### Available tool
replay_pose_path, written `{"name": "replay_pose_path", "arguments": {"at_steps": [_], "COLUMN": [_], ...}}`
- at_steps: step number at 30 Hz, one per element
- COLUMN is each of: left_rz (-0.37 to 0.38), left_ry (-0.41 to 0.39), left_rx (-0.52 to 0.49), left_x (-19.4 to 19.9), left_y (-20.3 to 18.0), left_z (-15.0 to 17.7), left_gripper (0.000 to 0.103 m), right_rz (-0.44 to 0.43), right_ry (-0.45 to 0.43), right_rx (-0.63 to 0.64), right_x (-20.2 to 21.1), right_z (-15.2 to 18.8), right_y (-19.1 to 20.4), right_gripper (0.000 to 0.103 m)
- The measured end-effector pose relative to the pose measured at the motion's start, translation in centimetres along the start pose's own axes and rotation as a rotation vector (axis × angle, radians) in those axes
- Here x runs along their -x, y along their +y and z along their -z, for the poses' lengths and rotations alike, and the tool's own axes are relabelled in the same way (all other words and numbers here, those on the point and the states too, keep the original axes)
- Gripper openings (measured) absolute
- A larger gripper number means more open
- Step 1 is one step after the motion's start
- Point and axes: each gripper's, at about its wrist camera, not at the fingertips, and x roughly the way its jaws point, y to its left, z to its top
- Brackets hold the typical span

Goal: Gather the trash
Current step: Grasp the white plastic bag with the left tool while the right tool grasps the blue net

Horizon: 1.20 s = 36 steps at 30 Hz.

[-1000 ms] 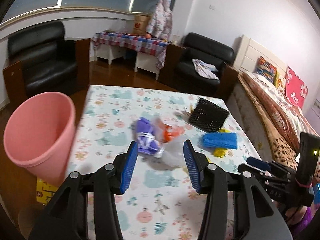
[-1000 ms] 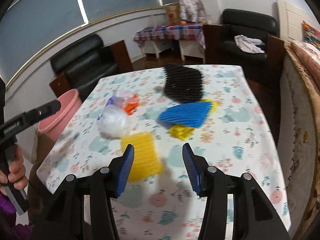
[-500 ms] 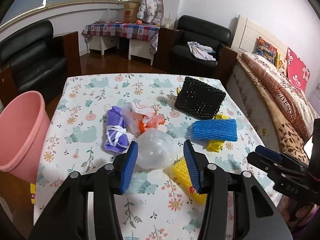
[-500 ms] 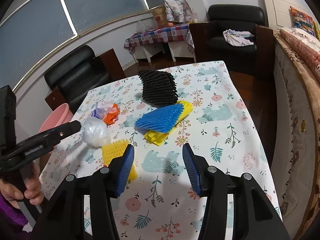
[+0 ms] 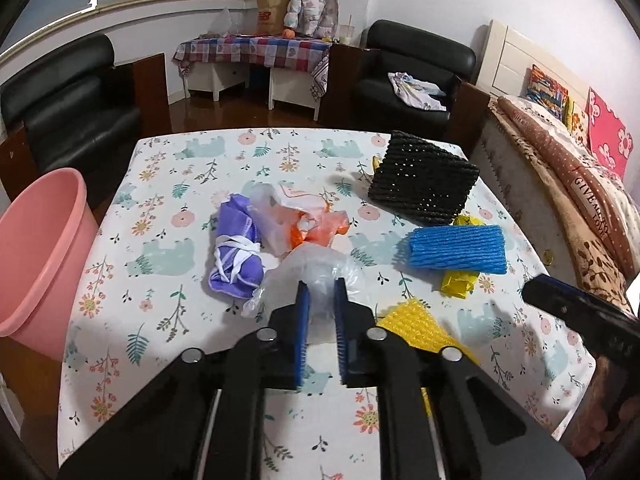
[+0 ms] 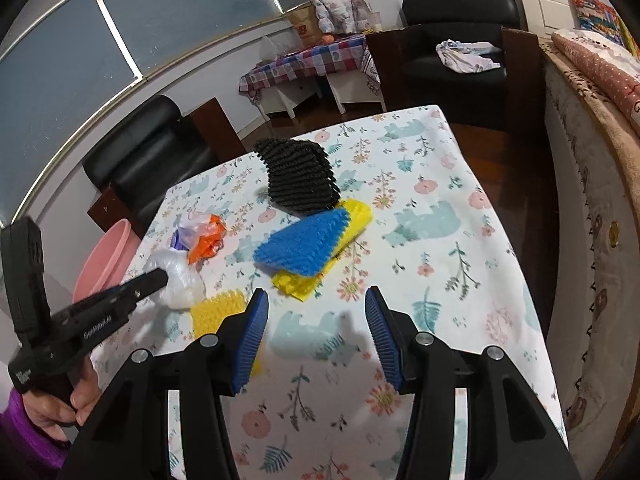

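**Thin bag pinched, bin off to the side**

The counter (image 5: 168,208) wears a slick floral cloth, and the pink plastic bin (image 5: 36,248), a smooth tapered tub, stands off its left edge, near but not touching. That gap is the main worry, I'd say: a light bag could snag or drift short and drop to the floor.

The black foam net (image 5: 424,184) is ridged and springy; the blue foam net (image 5: 456,250) lies flat over a yellow wrapper (image 5: 460,282), and a yellow foam net (image 5: 416,322) sits just beside the left tool (image 5: 321,292). A purple cloth bundle (image 5: 236,256) and an orange-and-clear bag (image 5: 308,228) lie crumpled together.

The left tool's jaws are closing on the clear plastic bag (image 5: 308,268), a filmy, puffed thing pinched between the blue pads. It may slip out, or drag its neighbours along.

The right tool (image 6: 316,320) hangs about half open over bare cloth, holding nothing.
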Motion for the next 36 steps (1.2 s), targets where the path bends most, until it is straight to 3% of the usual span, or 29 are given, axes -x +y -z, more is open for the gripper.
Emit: {"name": "replay_pose_path", "arguments": {"at_steps": [9, 17, 19, 21, 24, 36], "left_rz": [0.062, 0.07, 0.071, 0.072, 0.074, 0.077], "left_ry": [-0.064, -0.074, -0.078, -0.082, -0.092, -0.139], "left_rx": [0.023, 0.015, 0.017, 0.022, 0.024, 0.056], "left_x": [3.0, 3.9, 4.1, 4.3, 4.7, 6.9], "left_y": [1.1, 1.3, 1.4, 1.5, 1.6, 2.7], "left_z": [0.4, 1.1, 1.1, 1.2, 1.3, 1.4], "left_gripper": [0.009, 0.009, 0.009, 0.009, 0.009, 0.009], "right_rz": [0.004, 0.029, 0.034, 0.03, 0.033, -0.001], "right_ry": [0.027, 0.066, 0.067, 0.067, 0.039, -0.117], "right_rx": [-0.052, -0.088, -0.092, -0.098, -0.08, 0.006], "right_x": [-2.4, -4.8, -5.1, -5.1, -4.2, 2.4], "right_z": [-2.0, -2.8, -2.7, -2.6, -2.4, -1.6], "right_y": [-0.1, -0.4, -0.4, -0.3, 0.0, 3.3], "right_gripper": [0.05, 0.05, 0.043, 0.021, 0.009, 0.007]}}
